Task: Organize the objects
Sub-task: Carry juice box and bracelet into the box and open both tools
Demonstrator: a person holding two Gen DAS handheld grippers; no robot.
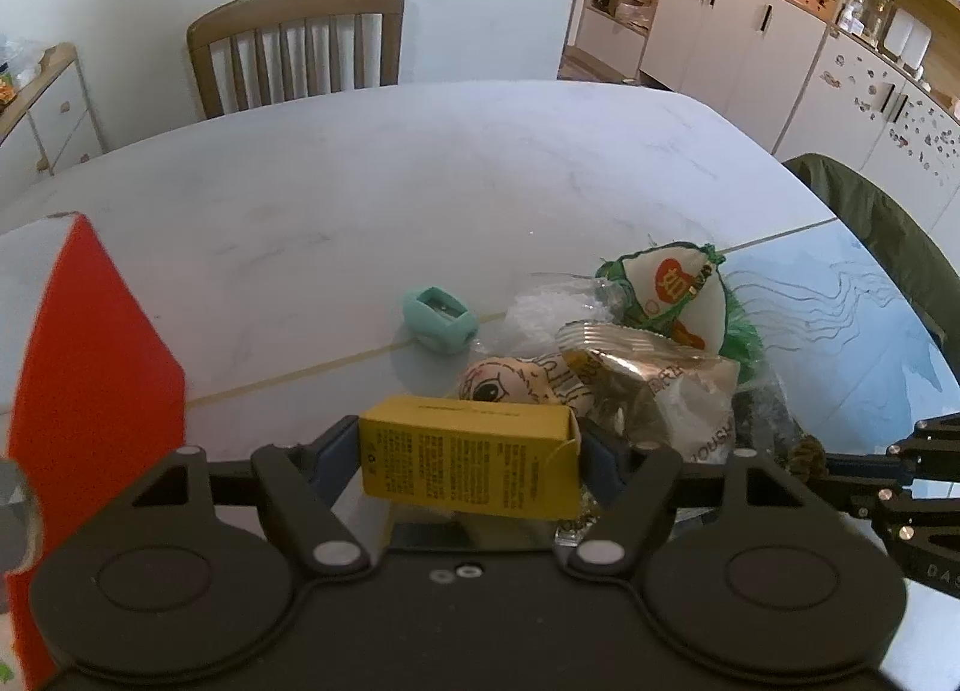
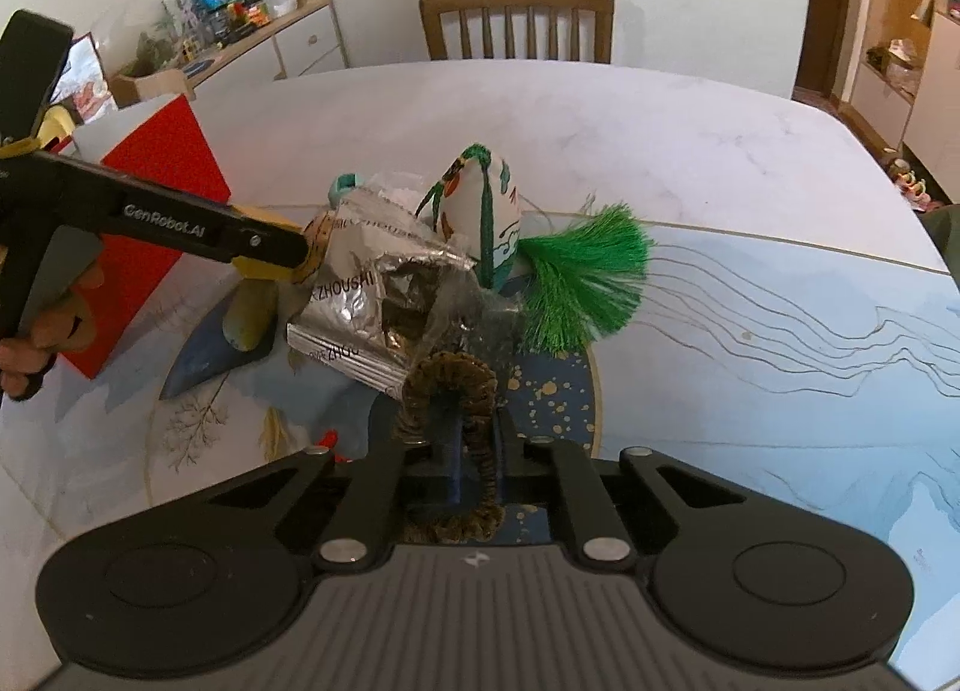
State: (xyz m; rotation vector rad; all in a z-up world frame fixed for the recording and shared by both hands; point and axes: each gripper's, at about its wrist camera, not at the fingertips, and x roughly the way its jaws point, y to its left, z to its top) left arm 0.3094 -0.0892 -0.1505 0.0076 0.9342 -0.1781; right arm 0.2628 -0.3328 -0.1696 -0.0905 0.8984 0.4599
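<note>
Our left claw (image 1: 471,460) squeezes the yellow box (image 1: 471,460) beside the red box (image 1: 90,379), our right claw (image 2: 474,469) pinches the brown ring (image 2: 450,391), whose fuzz might snag the nearby silver bag (image 2: 354,307).

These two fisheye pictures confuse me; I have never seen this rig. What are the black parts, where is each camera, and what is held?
A person holds a hand-operated claw in each hand; a camera on each looks along its fingers. In the left view, the left claw grips a yellow carton. In the right view, the right claw pinches a brown braided loop. On the marble table lie a silver foil packet, a green-tasselled sachet, a teal pencil sharpener and a red box.
</note>
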